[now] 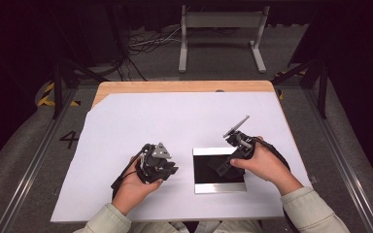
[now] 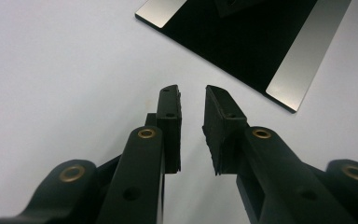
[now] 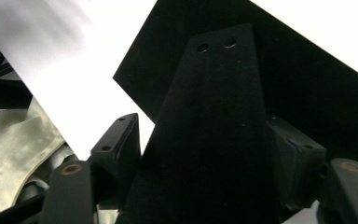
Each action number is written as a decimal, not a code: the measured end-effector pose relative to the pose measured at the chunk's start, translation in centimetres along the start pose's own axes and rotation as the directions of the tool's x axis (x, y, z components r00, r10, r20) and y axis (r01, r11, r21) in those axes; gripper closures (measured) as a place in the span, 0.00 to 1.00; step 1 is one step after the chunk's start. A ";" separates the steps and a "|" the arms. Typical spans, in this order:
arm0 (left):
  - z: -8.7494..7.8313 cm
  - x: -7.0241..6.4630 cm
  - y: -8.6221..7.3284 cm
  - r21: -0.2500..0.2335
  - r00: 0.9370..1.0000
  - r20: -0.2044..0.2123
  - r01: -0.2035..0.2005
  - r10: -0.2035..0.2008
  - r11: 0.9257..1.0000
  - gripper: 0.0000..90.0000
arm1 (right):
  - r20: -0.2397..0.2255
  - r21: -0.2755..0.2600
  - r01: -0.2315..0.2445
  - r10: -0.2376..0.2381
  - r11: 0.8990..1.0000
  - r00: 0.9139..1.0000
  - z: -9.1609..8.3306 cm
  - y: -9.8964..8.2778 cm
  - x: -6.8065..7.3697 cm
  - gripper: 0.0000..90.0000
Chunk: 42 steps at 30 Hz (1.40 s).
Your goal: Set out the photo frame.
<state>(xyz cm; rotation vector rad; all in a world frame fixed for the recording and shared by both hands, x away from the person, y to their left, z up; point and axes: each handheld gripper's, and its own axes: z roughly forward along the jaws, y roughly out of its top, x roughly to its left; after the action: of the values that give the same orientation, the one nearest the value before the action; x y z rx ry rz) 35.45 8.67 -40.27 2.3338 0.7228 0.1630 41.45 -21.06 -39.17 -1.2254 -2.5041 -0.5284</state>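
Right gripper (image 3: pixel 205 154): jaws pinch a tapered black piece (image 3: pixel 214 140) with two small holes near its tip; its lower end is cut off.
Left gripper (image 2: pixel 192 100): jaws spread, with only white sheet (image 2: pixel 51 70) between them.
Tray (image 1: pixel 219 170): black, silver-edged, under the right gripper.
Writing: "4" (image 1: pixel 69 139) on the floor.

White sheet (image 1: pixel 141 121) bare ahead, black plate (image 1: pixel 205 170) between tools

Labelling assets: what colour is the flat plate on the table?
The plate is black with silvery strips along two opposite edges; left gripper view shows it best.
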 end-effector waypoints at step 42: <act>0.5 -0.3 0.0 0.013 1.000 -0.005 -0.018 0.018 1.000 0.84 | -0.077 -0.099 -0.022 0.014 0.995 0.997 -2.4 0.0 0.9 0.75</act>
<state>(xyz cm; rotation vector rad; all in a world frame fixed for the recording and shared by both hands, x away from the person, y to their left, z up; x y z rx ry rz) 35.33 8.24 -40.63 2.3534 0.7072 0.1725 41.16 -21.54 -36.68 -1.2378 -2.4271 -0.6901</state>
